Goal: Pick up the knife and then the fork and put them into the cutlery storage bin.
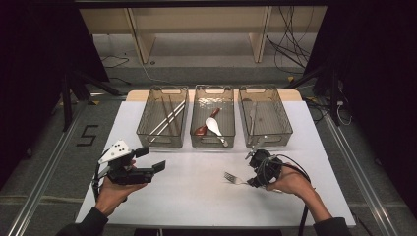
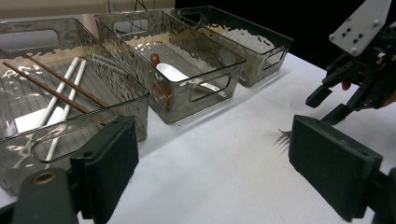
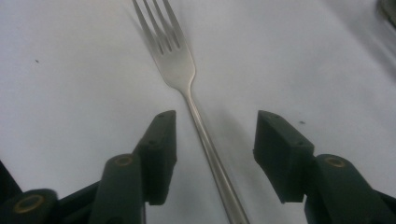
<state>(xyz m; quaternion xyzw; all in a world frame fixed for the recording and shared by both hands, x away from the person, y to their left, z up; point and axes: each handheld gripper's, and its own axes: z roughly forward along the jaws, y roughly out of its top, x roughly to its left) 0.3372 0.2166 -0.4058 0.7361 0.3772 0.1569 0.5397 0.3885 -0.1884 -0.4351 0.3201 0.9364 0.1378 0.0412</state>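
A metal fork [image 3: 180,70] is seen flat on the white table [image 1: 196,196], its handle between the half-open jaws of the right gripper [image 3: 215,154], untouched. The left gripper [image 2: 212,163] is held wide, empty. A "5" [image 1: 87,134] is marked on the floor.

A plain silver fork [image 3: 180,65] lies flat on the white table [image 1: 196,196], tines up and pointing away in the right gripper view. Its slim handle runs back between the black jaws; it seems untouched by either pad.
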